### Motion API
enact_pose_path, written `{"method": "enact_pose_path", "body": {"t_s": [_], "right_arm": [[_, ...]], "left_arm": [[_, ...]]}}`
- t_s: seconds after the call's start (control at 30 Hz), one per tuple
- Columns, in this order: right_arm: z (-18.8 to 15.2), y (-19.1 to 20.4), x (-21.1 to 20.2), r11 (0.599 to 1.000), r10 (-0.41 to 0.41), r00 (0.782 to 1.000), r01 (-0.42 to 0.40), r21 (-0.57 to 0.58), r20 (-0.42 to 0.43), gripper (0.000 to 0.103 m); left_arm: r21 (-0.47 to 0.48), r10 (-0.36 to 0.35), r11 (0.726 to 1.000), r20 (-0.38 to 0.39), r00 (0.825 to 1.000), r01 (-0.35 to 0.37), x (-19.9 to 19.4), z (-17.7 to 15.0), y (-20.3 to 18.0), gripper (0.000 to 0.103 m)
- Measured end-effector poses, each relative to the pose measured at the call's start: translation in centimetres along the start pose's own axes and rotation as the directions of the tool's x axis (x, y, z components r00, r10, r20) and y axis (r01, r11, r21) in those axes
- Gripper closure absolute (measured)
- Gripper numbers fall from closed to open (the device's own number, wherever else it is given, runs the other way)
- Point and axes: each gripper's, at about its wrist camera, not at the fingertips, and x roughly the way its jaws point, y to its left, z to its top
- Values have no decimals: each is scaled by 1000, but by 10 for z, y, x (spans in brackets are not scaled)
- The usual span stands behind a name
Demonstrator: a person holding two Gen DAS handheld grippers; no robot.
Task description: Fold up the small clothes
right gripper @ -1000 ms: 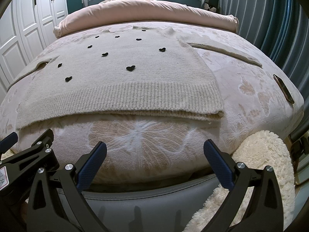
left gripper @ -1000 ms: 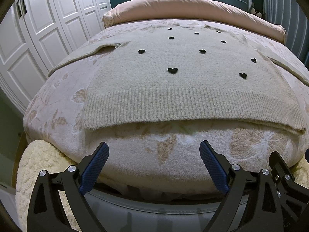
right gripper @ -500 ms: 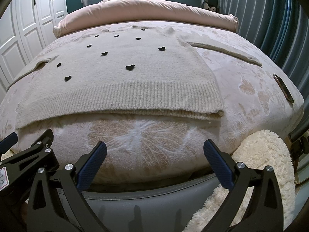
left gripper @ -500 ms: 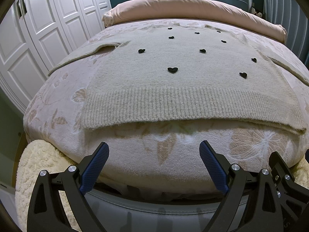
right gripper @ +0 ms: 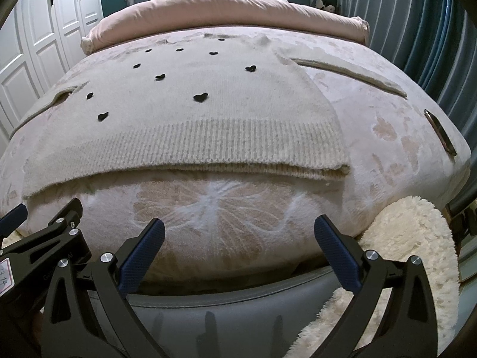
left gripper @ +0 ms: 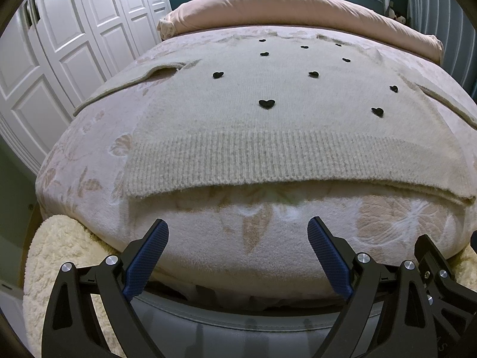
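Observation:
A cream knit sweater [left gripper: 253, 131] with small black hearts lies flat on the bed, ribbed hem toward me, both sleeves spread out to the sides. It also shows in the right wrist view [right gripper: 190, 119]. My left gripper [left gripper: 238, 238] is open and empty, held off the foot of the bed below the hem's left half. My right gripper [right gripper: 238, 238] is open and empty, below the hem's right half. Neither touches the sweater. The left gripper's body [right gripper: 38, 238] shows at the left edge of the right wrist view.
The bed has a floral blanket [left gripper: 268, 238] and a pink rolled duvet [left gripper: 298, 9] at the head. A dark phone-like object [right gripper: 439, 132] lies near the bed's right edge. White wardrobe doors [left gripper: 59, 44] stand left, curtains [right gripper: 417, 29] right. A fluffy cream rug [right gripper: 417, 253] lies beside the bed.
Both grippers have crept very slightly forward toward the bed. The sweater has not moved and both grippers stay open.

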Motion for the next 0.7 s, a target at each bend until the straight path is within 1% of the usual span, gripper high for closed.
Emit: {"method": "enact_pose_path", "body": {"t_s": [0.17, 0.23, 0.3, 0.37, 0.43, 0.5, 0.53, 0.6, 0.63, 0.7], "right_arm": [[4, 0, 8, 1000, 20, 999, -20, 2, -41, 5], [10, -6, 14, 999, 49, 996, -47, 26, -71, 5], [22, -19, 17, 995, 84, 993, -78, 70, -80, 5], [46, -44, 22, 991, 86, 995, -80, 106, -53, 5], [77, -81, 30, 988, 56, 998, -54, 143, -13, 5], [108, -125, 44, 978, 40, 999, -40, 206, 5, 5], [127, -158, 56, 962, 43, 999, -43, 269, 7, 5], [153, -212, 77, 926, 45, 999, -45, 376, 11, 5], [167, -245, 92, 898, 27, 1000, -29, 439, 11, 5], [193, -300, 119, 858, -38, 999, 32, 513, 1, 5]], "left_arm": [[-4, -6, 1000, -9, 1000, 6, 1, 9, 1, 10], [-1, 3, 1000, -9, 1000, -3, 1, 15, 0, 9], [2, 7, 1000, -4, 1000, -7, 2, 25, 1, 9], [-2, 2, 1000, 9, 1000, -2, 3, 37, 5, 9], [-18, 2, 1000, 25, 1000, -1, 6, 53, 11, 9], [-28, -5, 1000, 34, 999, 6, 10, 69, 15, 9], [-38, 1, 999, 41, 999, 1, 13, 79, 17, 10], [-62, 13, 998, 49, 999, -10, 19, 95, 21, 10], [-74, 15, 997, 50, 999, -12, 22, 102, 22, 10], [-95, 13, 995, 53, 998, -8, 29, 115, 25, 10]]}}
